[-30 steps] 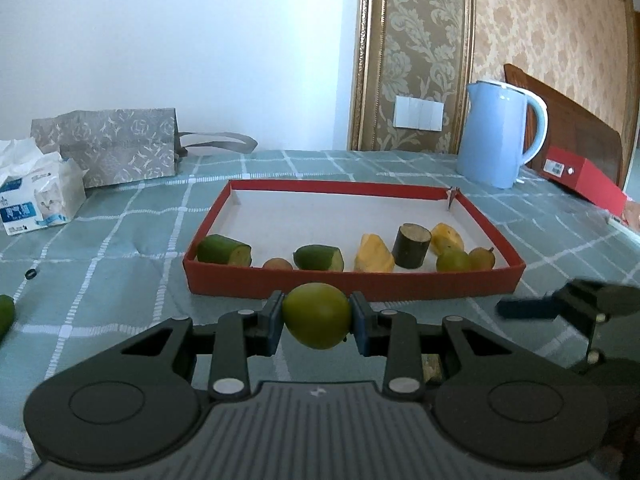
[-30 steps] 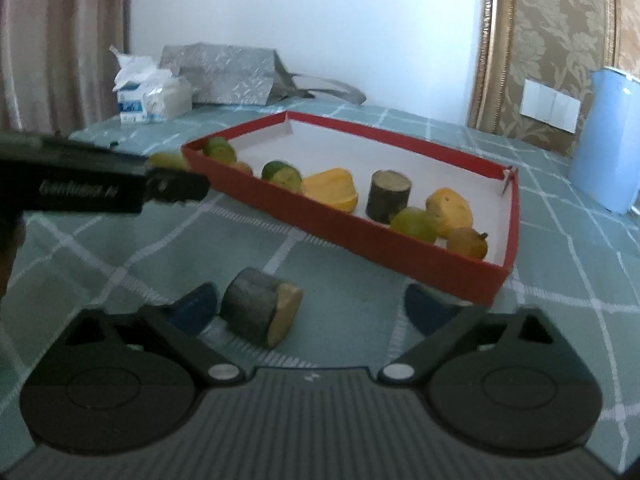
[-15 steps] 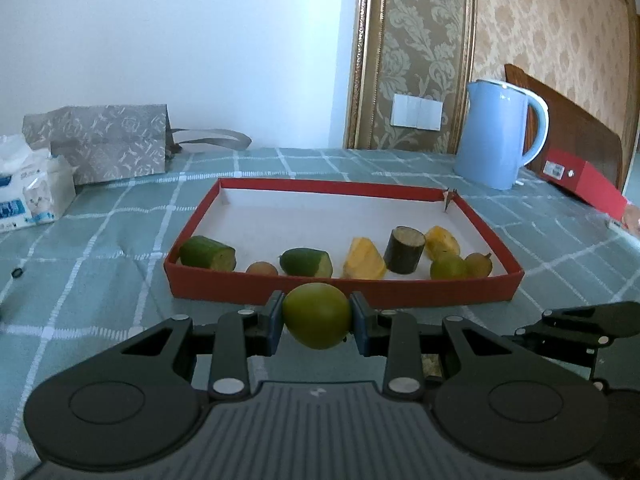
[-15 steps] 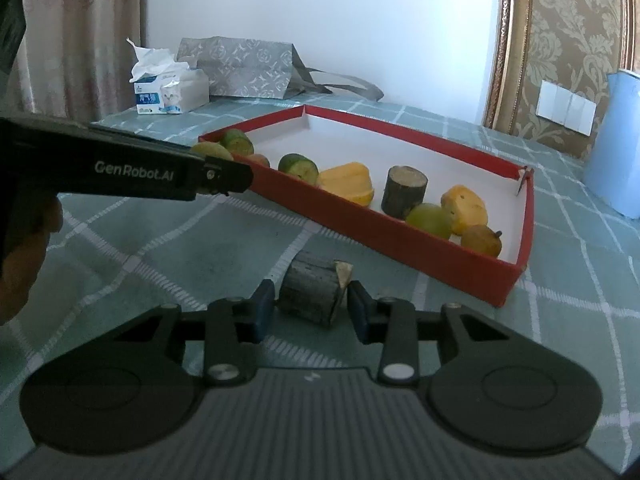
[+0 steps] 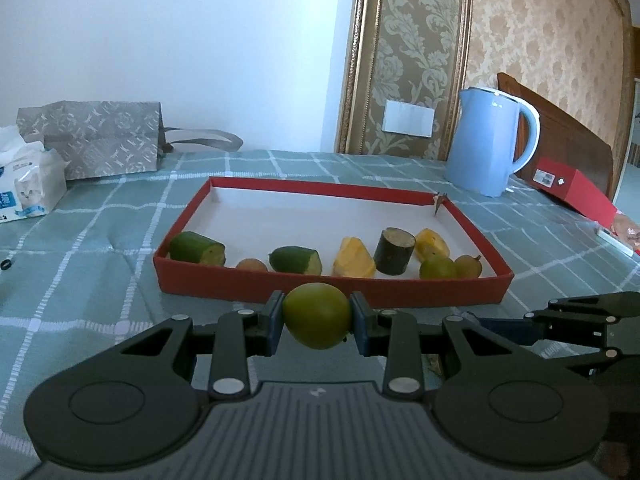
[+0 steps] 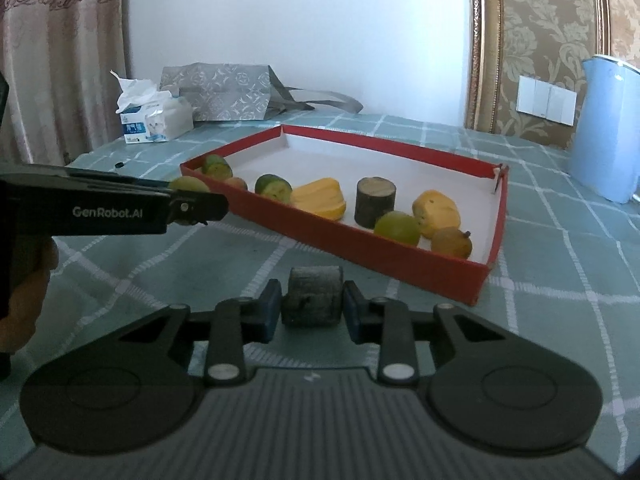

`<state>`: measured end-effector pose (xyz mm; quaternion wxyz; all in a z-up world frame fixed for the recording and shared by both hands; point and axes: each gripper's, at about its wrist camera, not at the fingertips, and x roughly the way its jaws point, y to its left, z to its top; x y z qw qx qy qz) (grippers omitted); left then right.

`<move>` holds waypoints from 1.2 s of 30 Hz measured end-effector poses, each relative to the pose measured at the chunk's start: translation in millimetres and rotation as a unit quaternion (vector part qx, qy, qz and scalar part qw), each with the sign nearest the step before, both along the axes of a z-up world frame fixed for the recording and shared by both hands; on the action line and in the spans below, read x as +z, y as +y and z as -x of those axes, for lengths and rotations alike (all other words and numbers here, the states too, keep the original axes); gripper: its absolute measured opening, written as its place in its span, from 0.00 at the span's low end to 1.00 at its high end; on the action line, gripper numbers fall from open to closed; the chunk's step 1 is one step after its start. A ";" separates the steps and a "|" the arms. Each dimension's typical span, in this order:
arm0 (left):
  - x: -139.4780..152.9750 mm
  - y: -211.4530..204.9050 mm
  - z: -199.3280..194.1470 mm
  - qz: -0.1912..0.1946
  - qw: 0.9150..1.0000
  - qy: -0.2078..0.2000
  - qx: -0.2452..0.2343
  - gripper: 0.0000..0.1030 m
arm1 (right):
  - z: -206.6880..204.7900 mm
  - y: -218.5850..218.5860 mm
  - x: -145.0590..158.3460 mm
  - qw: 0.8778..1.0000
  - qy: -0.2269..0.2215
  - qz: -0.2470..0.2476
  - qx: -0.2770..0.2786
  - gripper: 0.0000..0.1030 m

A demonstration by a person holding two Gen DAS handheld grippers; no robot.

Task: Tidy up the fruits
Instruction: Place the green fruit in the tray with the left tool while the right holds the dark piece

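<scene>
Green, round fruit (image 5: 316, 315) sits clamped between the left fingers (image 5: 274, 322); the right fingers (image 6: 269, 310) have just closed on a dark stub (image 6: 314, 300). Lift both clear over the red tray (image 6: 400, 258) wall ahead, keeping grips steady.

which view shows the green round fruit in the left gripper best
The left wrist view: the green round fruit sits front and centre, clamped in the left gripper, whole outline visible. In the right wrist view only a sliver of it peeks above the dark gripper body, too little to judge the grip.
</scene>
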<state>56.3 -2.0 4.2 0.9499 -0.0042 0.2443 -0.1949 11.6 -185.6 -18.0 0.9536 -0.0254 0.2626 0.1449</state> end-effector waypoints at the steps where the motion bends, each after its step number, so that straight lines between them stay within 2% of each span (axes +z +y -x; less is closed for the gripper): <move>1: -0.3 -0.1 -0.9 0.000 1.000 0.001 0.000 0.33 | -0.3 1.2 -0.2 1.000 -0.002 0.005 0.000 0.30; 6: 2.0 1.6 -2.4 0.001 1.000 -0.001 -0.001 0.33 | 2.1 2.8 0.5 1.000 -0.010 0.014 -0.004 0.30; 10: 3.8 1.3 -3.8 0.005 1.000 -0.007 -0.001 0.33 | 9.5 1.5 6.8 0.999 -0.045 0.024 -0.018 0.30; 20: 6.8 -4.9 -7.7 0.010 1.000 -0.016 0.003 0.33 | 16.1 -17.8 18.7 0.996 -0.075 -0.026 -0.042 0.30; 36: 35.2 -31.8 -56.0 -0.006 0.998 -0.050 0.043 0.33 | 8.8 -18.4 12.6 0.997 -0.056 -0.030 -0.042 0.30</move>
